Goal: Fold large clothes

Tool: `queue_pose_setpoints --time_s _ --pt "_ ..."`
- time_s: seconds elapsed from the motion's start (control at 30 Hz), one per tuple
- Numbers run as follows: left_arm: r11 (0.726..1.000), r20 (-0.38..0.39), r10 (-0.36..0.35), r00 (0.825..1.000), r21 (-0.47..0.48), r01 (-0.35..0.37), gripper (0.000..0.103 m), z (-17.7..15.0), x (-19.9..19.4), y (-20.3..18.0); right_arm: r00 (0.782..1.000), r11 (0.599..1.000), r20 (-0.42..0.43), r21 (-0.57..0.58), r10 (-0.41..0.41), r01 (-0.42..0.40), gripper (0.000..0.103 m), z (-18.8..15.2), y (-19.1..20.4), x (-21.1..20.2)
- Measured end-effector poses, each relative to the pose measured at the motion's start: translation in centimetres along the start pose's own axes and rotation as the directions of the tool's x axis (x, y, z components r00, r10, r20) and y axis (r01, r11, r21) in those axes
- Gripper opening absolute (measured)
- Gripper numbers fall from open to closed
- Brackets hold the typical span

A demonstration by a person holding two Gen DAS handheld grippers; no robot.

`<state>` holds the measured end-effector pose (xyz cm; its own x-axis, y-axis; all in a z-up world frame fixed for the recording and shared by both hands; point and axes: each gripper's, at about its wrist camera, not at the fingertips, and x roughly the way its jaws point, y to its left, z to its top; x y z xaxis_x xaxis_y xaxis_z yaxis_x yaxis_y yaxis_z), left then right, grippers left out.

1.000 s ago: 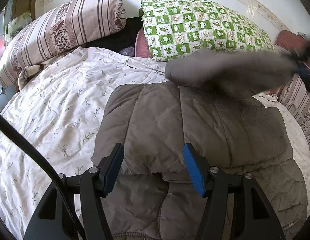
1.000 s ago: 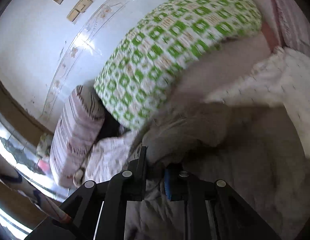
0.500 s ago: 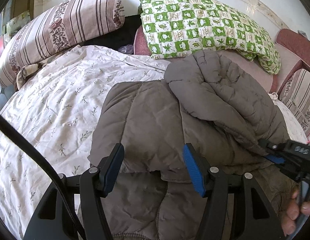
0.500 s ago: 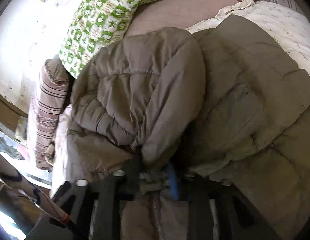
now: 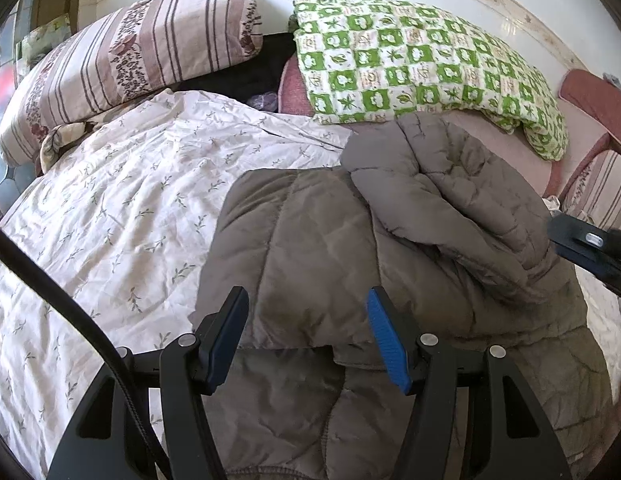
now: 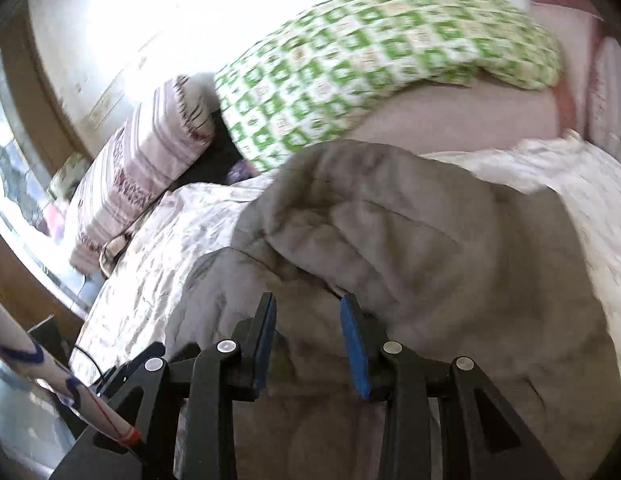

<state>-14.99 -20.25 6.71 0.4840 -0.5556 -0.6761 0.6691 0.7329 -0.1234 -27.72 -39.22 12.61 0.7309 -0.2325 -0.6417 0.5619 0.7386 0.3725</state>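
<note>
- grey-brown quilted padding fills your left wrist view: the jacket [image 5: 310, 248] lies flat on the floral sheet [image 5: 110, 208], starting right at the tips of your left gripper [image 5: 306, 340] and running away toward 12 o'clock.
- in that view a folded-over sleeve [image 5: 450, 208] lies across the jacket's body, from about 12 o'clock near the green checked pillow [image 5: 410, 64] down toward 3 o'clock. its long axis is a diagonal, upper centre to right edge.
- your left fingers stand about half open with nothing pinched. the jacket's folded edge shows in the gap beyond them, but i can't tell whether they rest on it.
- your right gripper [image 5: 590, 248] shows at 3 o'clock in that view, just beside the sleeve's lower end, so your right hand is the nearer one to the sleeve.
- in the right wrist view, which is blurred, the jacket [image 6: 430, 248] lies from the tips of your right gripper [image 6: 308, 344] out toward 1 o'clock, the puffed sleeve fold [image 6: 370, 216] humped above the fingertips at 12 o'clock.
- your right fingers are partly open with no cloth pressed between the pads; fabric lies behind the gap only.
- i judge the jacket's length runs from you toward the pillows, hem nearest. a next fold would likely bring the near edge toward 12 o'clock, with your left gripper already placed at that edge.
- the striped pillow [image 6: 150, 184] sits at 10 o'clock, well apart from the jacket.
</note>
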Motion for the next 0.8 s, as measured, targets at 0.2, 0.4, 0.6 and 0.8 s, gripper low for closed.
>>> queue_pose_setpoints --time_s 0.2,0.4,0.6,0.8 --pt "1.000 -0.010 0.003 1.000 -0.020 -0.003 0.061 0.3 0.4 0.7 0.981 0.997 -0.191 -0.073 -0.031 0.017 0.037 -2.1 1.1 8.6" --pt "1.000 -0.019 0.002 1.000 -0.020 -0.002 0.061 0.3 0.7 0.7 0.983 0.997 -0.170 -0.026 0.066 -0.071 0.037 -1.4 -0.1 6.4" --pt "1.000 -0.008 -0.027 1.000 -0.015 0.027 0.061 1.3 0.0 -0.1 0.999 0.997 -0.008 -0.064 -0.042 0.041 0.037 2.5 -4.2 0.5" --pt "0.995 -0.059 -0.099 0.993 -0.020 0.098 0.064 3.4 2.7 -3.6 0.978 0.979 -0.064 -0.066 -0.199 0.195 0.037 2.2 -9.5 1.9"
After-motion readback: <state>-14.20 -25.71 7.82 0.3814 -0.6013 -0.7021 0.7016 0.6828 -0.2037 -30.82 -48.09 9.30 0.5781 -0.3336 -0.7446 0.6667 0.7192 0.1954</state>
